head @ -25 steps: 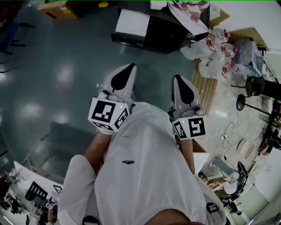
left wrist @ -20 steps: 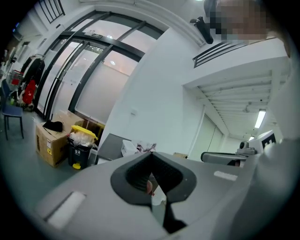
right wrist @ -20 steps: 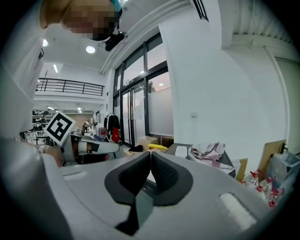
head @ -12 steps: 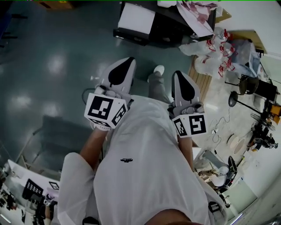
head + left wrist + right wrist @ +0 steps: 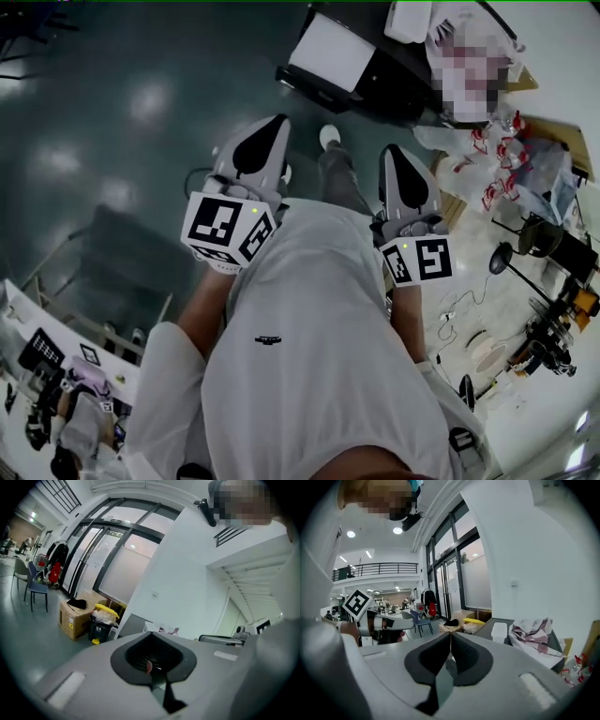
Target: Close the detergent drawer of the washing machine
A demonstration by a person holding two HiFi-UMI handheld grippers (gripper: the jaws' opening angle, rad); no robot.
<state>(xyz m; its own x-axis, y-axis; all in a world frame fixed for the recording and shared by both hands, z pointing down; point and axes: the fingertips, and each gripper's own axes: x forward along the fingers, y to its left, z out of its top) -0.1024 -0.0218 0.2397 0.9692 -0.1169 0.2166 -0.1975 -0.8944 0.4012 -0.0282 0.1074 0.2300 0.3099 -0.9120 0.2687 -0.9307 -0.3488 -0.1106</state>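
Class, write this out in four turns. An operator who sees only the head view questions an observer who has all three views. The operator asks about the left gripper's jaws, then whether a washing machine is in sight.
Operator: Is the left gripper closed on anything?
Observer: The left gripper view shows the left gripper with its jaws together and nothing between them.
Operator: Any washing machine ahead?
Observer: None in any view. Past the right gripper, also shut and empty, its view shows a blue chair before tall glass doors.
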